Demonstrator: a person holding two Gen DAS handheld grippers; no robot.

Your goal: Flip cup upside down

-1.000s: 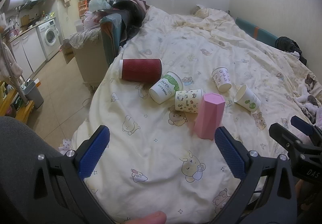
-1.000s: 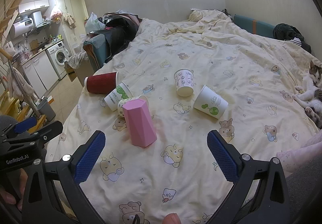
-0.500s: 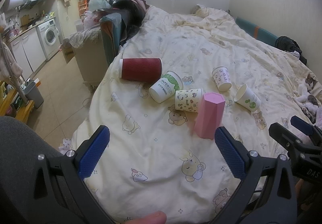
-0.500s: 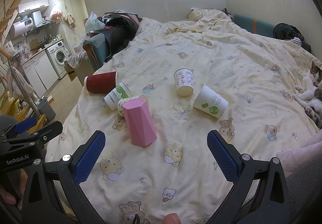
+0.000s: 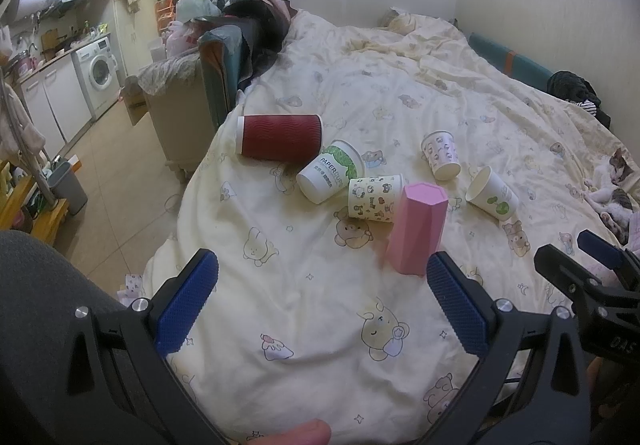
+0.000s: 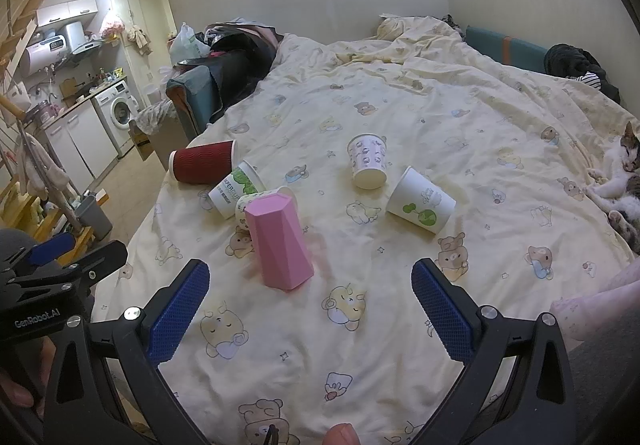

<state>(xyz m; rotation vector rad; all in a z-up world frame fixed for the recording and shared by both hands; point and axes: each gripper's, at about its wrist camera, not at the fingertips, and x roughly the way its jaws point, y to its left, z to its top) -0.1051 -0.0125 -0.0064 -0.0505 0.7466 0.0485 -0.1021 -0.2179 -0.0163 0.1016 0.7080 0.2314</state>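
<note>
A: Where is the pink faceted cup (image 6: pixel 280 241)?

B: Standing mouth-down on the cartoon-print duvet (image 6: pixel 400 325), closed base on top, leaning a little. It sits between the blue pads of the right gripper (image 6: pixel 310 307) but farther out, touching neither.

A: And the claws?

B: Both released, jaws spread wide, nothing held. The left gripper (image 5: pixel 322 303) hangs nearer the bed edge.

A: Anything else?

B: 5 paper cups lie on their sides behind it, including a red ribbed cup (image 5: pixel 278 137). A cat (image 6: pixel 618 181) lies at the right.
</note>
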